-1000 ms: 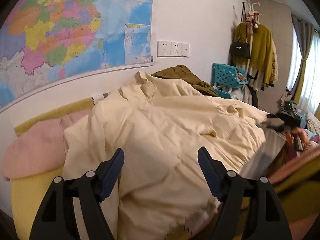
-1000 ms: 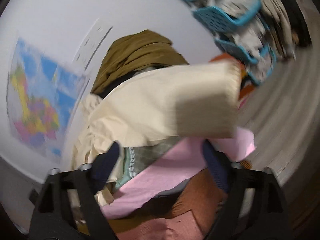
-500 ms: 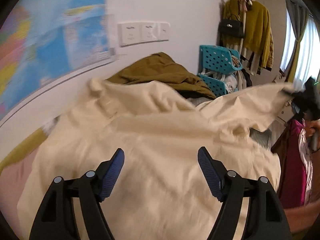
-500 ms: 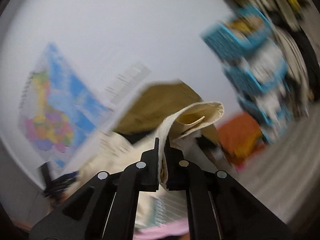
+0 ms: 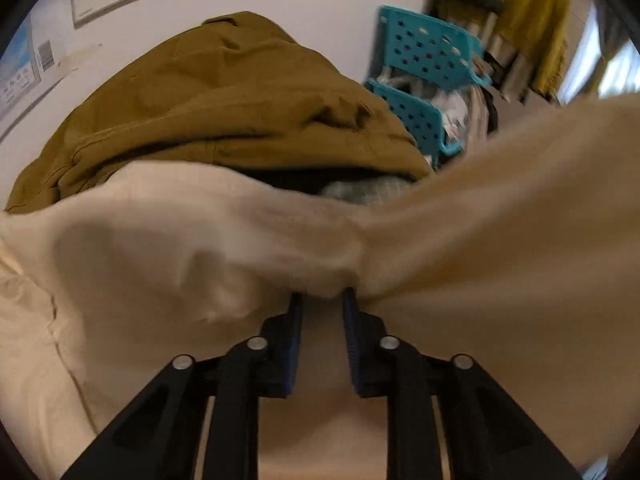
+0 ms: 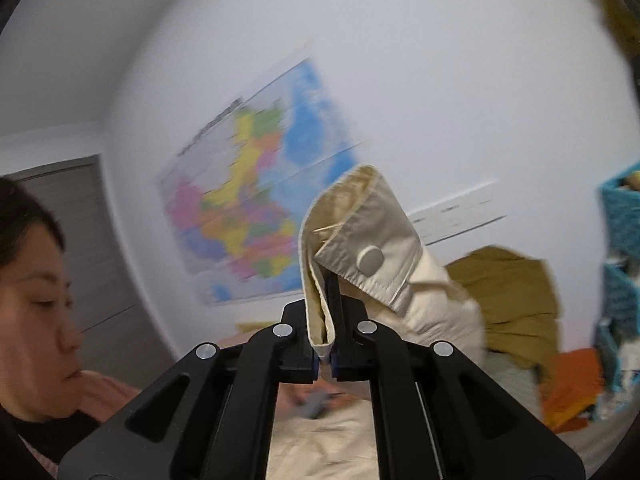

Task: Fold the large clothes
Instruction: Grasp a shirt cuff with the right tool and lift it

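Note:
A large cream jacket (image 5: 160,248) fills the lower half of the left wrist view. My left gripper (image 5: 322,300) is nearly shut, with a fold of the cream cloth bunched between its blue pads. In the right wrist view my right gripper (image 6: 325,344) is shut on the jacket's cuff (image 6: 360,248), which has a snap button and stands up above the fingers. The sleeve runs from the cuff down to the right, to the rest of the jacket (image 6: 320,448) below.
An olive-brown garment (image 5: 224,100) is heaped behind the cream jacket against the white wall. Teal plastic baskets (image 5: 428,60) stand at the right, with clothes hanging beyond. A wall map (image 6: 256,184) hangs behind. The person's face (image 6: 32,280) is at the left of the right wrist view.
My left gripper has gone from wide open to closed on a fold of the jacket and moved in close. My right gripper, which shut on the cuff, has lifted it higher and swung left.

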The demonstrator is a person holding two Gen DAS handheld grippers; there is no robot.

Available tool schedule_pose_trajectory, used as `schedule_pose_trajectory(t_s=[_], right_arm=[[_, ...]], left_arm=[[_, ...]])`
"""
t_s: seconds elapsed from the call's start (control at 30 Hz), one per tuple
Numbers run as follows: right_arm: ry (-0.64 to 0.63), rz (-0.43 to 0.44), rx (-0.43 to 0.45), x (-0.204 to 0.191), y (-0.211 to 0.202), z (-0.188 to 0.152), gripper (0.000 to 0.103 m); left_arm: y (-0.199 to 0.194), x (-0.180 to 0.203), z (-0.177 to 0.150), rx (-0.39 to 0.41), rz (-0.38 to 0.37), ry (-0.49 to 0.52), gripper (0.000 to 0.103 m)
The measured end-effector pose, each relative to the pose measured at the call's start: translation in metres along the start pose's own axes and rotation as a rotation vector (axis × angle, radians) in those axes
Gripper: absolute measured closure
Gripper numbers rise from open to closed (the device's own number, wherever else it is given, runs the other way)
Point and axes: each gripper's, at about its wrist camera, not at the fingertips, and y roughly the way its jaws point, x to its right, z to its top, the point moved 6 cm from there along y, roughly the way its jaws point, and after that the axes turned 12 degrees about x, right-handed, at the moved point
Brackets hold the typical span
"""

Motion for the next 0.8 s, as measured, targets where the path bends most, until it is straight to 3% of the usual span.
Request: schedule_pose_trajectory(t_s=[0.17,0.23,0.27,0.3,0.4,0.57,0.7,0.77,0.8], right_arm=[[0.017,0.159,-0.097,-0.035,0.049,-0.021,0.099],[0.022,0.195,-0.152,-0.046,0.074,-0.038,0.099],[0.028,0.210,-0.176,-0.050,0.084,-0.045,0.099],[0.043,0.230,-0.204,-0.052,0.096,-0.054,0.099],[0.075,0.279,-0.305,-0.060,0.137,-0.094,0.099],[0.094,0.313,-0.503,-0.073,0.205,-0.177,0.099],[0.108,0.286,-0.659,-0.075,0.247,-0.242,0.099],[0.111,0.251,-0.748,-0.072,0.261,-0.276,0.088],[0.123,0.245,-0.797,-0.072,0.266,-0.289,0.073]], left_arm=[[-0.027,-0.009,0.022,0.113,-0.098,-0.106,0.086],[-0.053,-0.020,0.023,0.163,-0.113,-0.097,0.072],[-0.072,-0.030,0.021,0.193,-0.110,-0.092,0.056],[-0.089,-0.040,0.017,0.223,-0.096,-0.091,0.050],[-0.128,-0.078,0.000,0.264,-0.004,-0.103,0.049],[-0.193,-0.170,-0.066,0.288,0.228,-0.230,0.049],[-0.225,-0.215,-0.117,0.266,0.274,-0.344,0.049],[-0.236,-0.224,-0.139,0.264,0.277,-0.376,0.049],[-0.240,-0.224,-0.144,0.265,0.276,-0.375,0.048]])
